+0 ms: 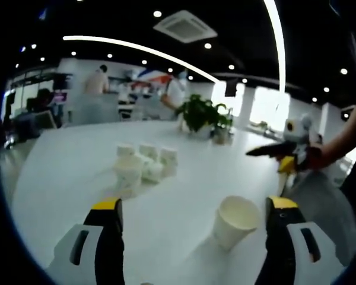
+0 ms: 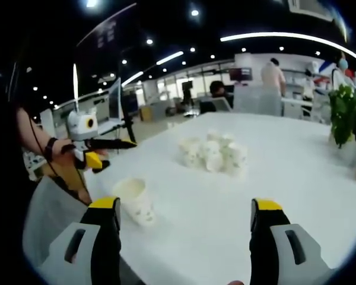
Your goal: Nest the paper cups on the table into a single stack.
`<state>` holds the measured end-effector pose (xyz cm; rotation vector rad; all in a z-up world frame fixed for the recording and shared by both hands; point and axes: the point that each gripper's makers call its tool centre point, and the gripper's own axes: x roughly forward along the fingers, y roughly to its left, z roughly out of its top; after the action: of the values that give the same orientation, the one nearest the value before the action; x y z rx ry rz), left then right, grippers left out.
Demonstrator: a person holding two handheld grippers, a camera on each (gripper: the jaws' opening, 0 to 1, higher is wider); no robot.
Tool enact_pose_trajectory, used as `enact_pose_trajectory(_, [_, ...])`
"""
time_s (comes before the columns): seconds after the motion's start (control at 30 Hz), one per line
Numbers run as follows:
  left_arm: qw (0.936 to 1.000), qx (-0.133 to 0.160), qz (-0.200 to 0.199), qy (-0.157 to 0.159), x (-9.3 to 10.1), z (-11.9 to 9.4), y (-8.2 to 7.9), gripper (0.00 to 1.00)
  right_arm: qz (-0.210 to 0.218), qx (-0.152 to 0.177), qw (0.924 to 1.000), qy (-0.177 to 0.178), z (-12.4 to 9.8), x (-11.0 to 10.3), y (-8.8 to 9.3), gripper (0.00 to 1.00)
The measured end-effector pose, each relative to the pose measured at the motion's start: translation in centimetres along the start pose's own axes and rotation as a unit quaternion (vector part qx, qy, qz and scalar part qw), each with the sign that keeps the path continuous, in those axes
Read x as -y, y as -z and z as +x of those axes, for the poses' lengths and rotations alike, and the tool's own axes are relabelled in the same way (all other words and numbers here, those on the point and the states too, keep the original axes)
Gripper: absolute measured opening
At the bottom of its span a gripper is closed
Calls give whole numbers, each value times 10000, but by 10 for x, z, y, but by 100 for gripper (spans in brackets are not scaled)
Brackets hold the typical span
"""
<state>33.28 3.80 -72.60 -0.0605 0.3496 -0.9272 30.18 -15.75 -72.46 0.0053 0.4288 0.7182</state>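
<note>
A single white paper cup [image 1: 234, 221] stands upright on the white table [image 1: 65, 178], just inside the right finger of my left gripper [image 1: 194, 205], which is open and holds nothing. Farther out, several paper cups [image 1: 143, 165] sit bunched together, some of them upside down. My right gripper [image 1: 288, 151], held in a hand, comes in from the right above the table's edge. In the right gripper view the single cup [image 2: 136, 200] stands near the left finger of the open right gripper [image 2: 185, 205]. The cup cluster [image 2: 216, 153] lies beyond it, and the left gripper [image 2: 95, 145] hovers at the left.
A potted plant [image 1: 202, 113] stands at the far side of the table and appears as the plant [image 2: 347, 119] at the right edge. The table's edge [image 2: 71, 196] runs close to the single cup. People and desks sit far behind.
</note>
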Motion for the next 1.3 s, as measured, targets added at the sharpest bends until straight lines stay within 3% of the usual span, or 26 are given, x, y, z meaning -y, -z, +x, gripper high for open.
enact_pose_trajectory(0.4, [10000, 39, -25, -24, -1, 2, -3, 98, -405, 83, 9989, -205, 24, 11, -34, 88])
enact_pose_trajectory(0.77, [9999, 62, -96, -34, -1, 6, -2, 98, -977, -84, 9928, -689, 65, 5, -63, 88])
enact_pose_trajectory(1.13, [9999, 87, -84, -70, -6, 6, -1, 98, -1331, -270, 9864, -927, 107, 14, -85, 85])
enact_pose_trajectory(1.3, [9997, 141, -126, -172, -10, 5, 0, 98, -1536, -437, 9810, -1105, 126, 13, -85, 85])
